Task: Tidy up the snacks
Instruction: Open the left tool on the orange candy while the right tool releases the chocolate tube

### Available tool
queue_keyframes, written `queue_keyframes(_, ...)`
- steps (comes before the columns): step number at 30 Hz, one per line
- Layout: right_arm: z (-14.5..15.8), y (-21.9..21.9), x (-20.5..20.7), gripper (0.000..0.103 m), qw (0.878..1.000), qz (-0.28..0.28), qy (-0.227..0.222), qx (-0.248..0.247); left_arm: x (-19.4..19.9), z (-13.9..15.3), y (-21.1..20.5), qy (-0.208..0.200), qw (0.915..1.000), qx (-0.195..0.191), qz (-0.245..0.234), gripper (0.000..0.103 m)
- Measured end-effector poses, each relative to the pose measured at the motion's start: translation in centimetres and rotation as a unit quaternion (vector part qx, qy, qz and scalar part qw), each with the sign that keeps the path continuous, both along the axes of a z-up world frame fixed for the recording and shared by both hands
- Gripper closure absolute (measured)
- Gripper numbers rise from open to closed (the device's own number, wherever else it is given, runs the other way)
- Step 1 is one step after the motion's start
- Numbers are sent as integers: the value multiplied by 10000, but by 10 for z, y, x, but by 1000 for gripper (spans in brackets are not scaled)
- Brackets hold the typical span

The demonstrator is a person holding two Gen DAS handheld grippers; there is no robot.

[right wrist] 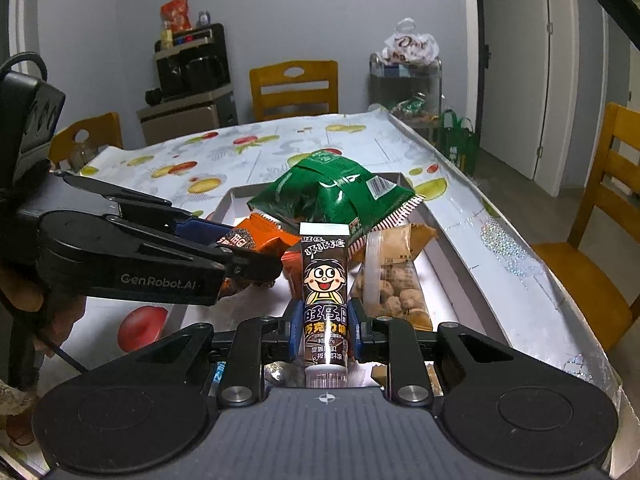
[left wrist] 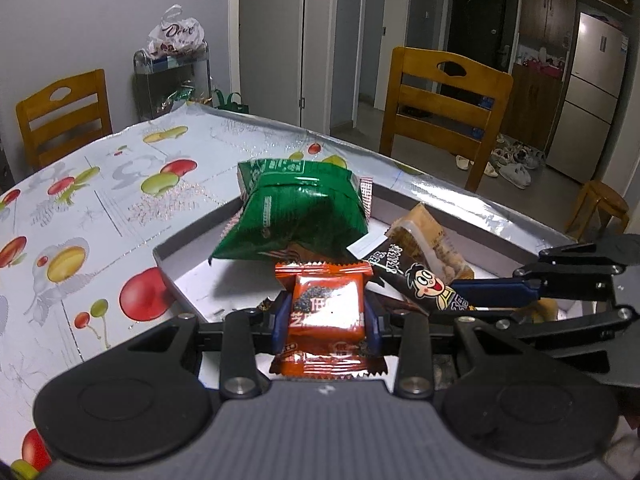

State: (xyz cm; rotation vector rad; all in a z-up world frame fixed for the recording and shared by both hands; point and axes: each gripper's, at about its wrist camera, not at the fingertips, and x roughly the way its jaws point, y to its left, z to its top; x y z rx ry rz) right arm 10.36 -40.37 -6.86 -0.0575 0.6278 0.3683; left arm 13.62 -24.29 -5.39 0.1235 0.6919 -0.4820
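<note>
Left wrist: left tool grips orange packet; right tool clamps brown tube.

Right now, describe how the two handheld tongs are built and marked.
Both tongs are black, with linkage arms, silver pivot screws, round black discs on a ribbed grey base, and blue fingertip pads. The left tongs carry white GenRobot.AI lettering and a black cable.

Wooden chair, fridge, shoes on floor, coffee machine, fruit-print tablecloth
</note>
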Motion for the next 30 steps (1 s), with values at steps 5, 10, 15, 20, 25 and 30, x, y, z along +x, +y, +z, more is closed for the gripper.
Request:
queue_keyframes(5, 0, 0, 0, 77, 10000, -5, 19, -40, -2, -2, 1, 10, 10000, -15, 23, 69)
queue_keyframes(10, 2, 1, 0, 77, 10000, -27, -38, -31, -2, -3, 6, 57, 9999, -80, 73, 65)
queue_keyframes(15, 5, -1, -4, 62, 9999, -84, -118, 28, -8, 1, 9, -143, 9996, -82, 208, 30)
queue_keyframes(20, 9, -9, -9, 23, 9990, -332, -199, 235, -8, 5, 16, -207, 9991, -168, 337, 21)
queue_keyframes(25, 15, -18, -11, 6, 9975, -518, -290, 388, -14, 10, 19, -308, 9989, -201, 301, 14)
queue_keyframes(30, 19, -18, -18, 0, 9964, -721, -328, 317, -25, 16, 20, -480, 9986, -80, 228, 9)
